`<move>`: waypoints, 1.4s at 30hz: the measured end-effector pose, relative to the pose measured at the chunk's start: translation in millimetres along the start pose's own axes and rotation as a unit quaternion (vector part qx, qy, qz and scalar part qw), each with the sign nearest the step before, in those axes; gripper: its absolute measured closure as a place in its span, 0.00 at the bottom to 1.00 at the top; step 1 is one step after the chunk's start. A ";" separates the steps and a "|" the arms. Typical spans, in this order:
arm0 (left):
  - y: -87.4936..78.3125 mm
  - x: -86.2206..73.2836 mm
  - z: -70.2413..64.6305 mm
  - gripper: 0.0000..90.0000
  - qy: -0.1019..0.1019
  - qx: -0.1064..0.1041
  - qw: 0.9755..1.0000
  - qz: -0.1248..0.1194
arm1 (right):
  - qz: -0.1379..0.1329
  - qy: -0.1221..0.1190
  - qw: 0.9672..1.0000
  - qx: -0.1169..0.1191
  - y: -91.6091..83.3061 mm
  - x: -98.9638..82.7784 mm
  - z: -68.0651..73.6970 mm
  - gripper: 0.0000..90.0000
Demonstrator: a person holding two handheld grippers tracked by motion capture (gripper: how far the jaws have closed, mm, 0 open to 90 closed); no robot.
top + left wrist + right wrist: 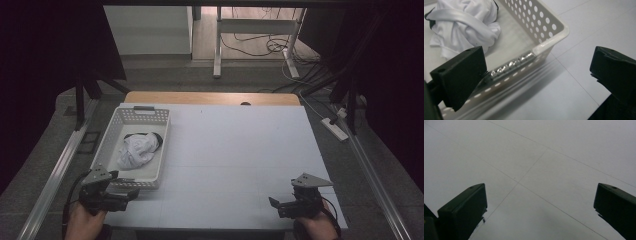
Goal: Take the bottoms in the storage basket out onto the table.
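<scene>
The room around is dim, with dark drapes at both sides, a grey floor (pixel 165 75) and, at the far end, the pale legs of another table (pixel 218 45) with loose cables lying beside them. In the middle stands the wide desk (pixel 240 150), topped with flat white panels whose thin seams cross ahead of the right jaws, and a strip of bare wood shows along its far edge. Metal rails run along each side of it.

The white perforated plastic basket (pixel 112 137) sits on the desk's left part, its near rim touching or just under the left gripper (pixel 131 194). In the left gripper view that rim corner (pixel 549 42) lies between the jaws, which stand wide apart and hold nothing. Inside the basket, beyond the left jaw, lies a crumpled white cloth with dark trim (pixel 136 149), resting on the basket floor, well clear of the gripper.

The right gripper (pixel 272 206) hovers low over the desk's near right corner, its jaws likewise spread wide over the bare white surface, well apart from the basket.
</scene>
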State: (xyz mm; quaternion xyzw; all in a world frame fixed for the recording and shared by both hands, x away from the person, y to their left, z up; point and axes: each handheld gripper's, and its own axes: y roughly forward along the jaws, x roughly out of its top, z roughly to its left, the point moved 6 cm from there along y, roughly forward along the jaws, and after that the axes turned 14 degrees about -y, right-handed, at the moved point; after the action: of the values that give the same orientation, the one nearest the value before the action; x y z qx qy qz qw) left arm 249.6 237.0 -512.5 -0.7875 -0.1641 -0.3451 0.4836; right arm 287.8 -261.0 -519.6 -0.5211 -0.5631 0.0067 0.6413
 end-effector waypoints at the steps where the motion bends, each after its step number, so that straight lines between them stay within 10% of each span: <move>1: 1.1 1.2 0.6 0.00 0.000 0.000 1.000 -0.001 | 0.000 0.000 1.000 0.000 0.0 0.0 0.0 0.00; 42: 38.1 64.0 23.2 0.00 -0.022 0.025 0.999 0.004 | 0.008 -0.008 1.000 0.004 1.8 -0.1 1.5 0.00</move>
State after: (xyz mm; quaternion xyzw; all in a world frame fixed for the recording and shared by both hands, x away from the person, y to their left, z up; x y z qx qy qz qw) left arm 326.5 234.2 -499.1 -0.7828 -0.1803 -0.3220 0.5010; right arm 287.6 -259.3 -521.2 -0.5226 -0.5644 0.0186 0.6387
